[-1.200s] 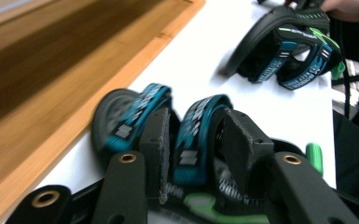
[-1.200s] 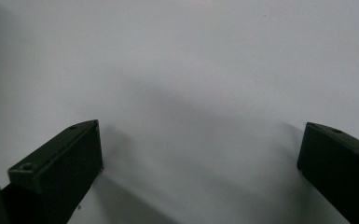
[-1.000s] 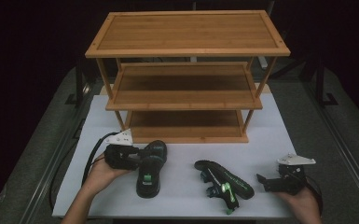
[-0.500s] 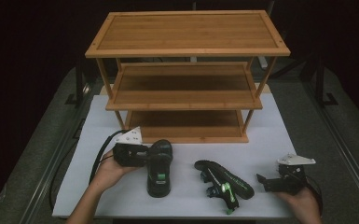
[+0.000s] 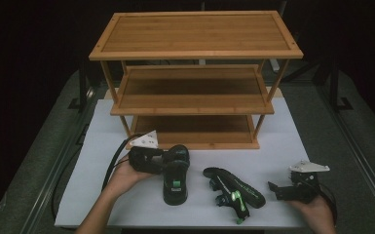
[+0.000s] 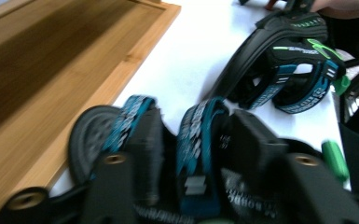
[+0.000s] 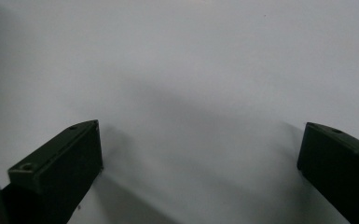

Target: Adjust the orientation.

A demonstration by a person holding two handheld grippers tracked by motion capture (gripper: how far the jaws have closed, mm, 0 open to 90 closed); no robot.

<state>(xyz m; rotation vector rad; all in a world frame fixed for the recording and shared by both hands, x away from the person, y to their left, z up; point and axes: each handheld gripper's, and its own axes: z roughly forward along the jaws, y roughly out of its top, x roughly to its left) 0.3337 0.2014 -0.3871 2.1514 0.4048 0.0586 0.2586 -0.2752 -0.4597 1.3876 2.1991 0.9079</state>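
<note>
From the high view the left tongs (image 5: 161,162) sit at the heel of an upright black roller skate (image 5: 175,174) on the white table (image 5: 282,131), just in front of the bamboo shelf rack (image 5: 195,92); the left gripper view adds what that angle hides, blurred jaws straddling the skate's blue-lettered straps (image 6: 198,140), having just been opening, though whether the pads still press is unclear; a second skate (image 5: 233,190) lies on its side between the hands; the right tongs (image 5: 278,191) rest near the table's front right, and the right gripper view shows their jaws spread wide over bare table, holding nothing; the skates' wheels are hard to make out from above.
</note>
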